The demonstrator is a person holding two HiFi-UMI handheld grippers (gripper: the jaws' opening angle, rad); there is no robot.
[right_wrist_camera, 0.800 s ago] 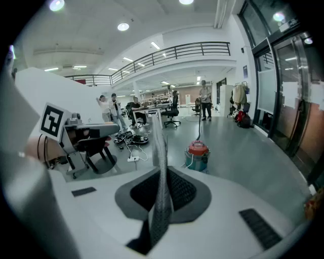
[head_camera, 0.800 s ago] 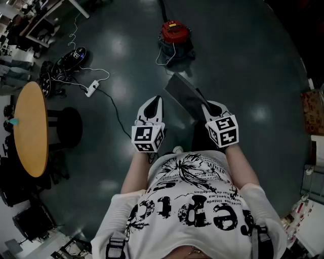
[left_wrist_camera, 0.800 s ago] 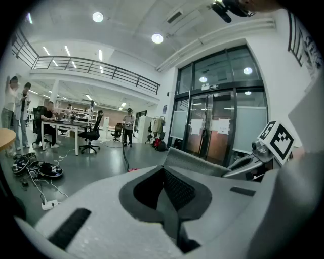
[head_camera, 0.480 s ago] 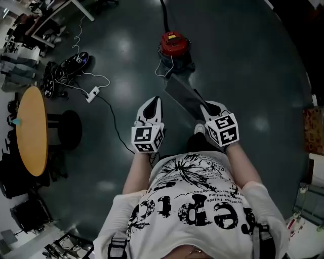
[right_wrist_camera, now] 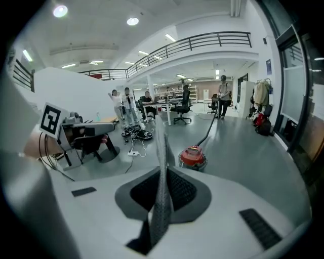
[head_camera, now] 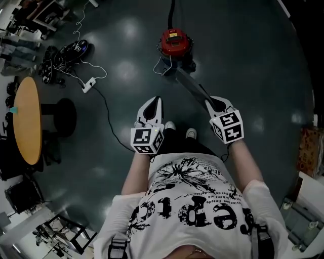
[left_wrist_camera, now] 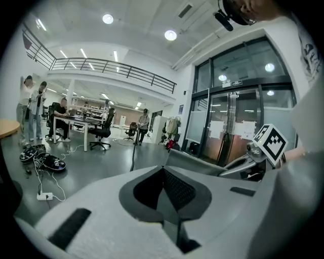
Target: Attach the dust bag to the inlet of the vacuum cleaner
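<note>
In the head view, the left hand-held gripper (head_camera: 155,103) and the right hand-held gripper (head_camera: 212,103) reach out over a dark, glossy floor (head_camera: 253,60), each a pale moulded shell with a cube of black-and-white square markers. The dust bag (head_camera: 188,83), a flat grey sheet, runs from the right hand-held gripper's tip toward the far side. Its far end is near the vacuum cleaner (head_camera: 175,41), a round red drum standing on the floor with a black hose (head_camera: 171,12) leading away. Far to the left are a round wooden-topped bench (head_camera: 25,126) and a white power strip (head_camera: 89,84) on thin cords. The white T-shirt (head_camera: 192,202) bears bold black lettering, upside down to this camera, which we cannot read with certainty.

In the left gripper view, the left hand-held gripper (left_wrist_camera: 163,171) has its dark ribbed pads pressed together with nothing between them. To the right we see the dust bag (left_wrist_camera: 202,163) as a smooth grey slab, and beyond it a marker cube (left_wrist_camera: 271,144). Only this view shows the glass doors behind.

In the right gripper view, the right hand-held gripper (right_wrist_camera: 163,174) pinches the dust bag (right_wrist_camera: 161,202), seen edge-on as a thin strip with a fine woven grain that the head view does not show. Past it the vacuum cleaner (right_wrist_camera: 193,157) sits low on the floor, its hose (right_wrist_camera: 210,130) trailing far back. People (right_wrist_camera: 121,103) stand well beyond, by desks.
</note>
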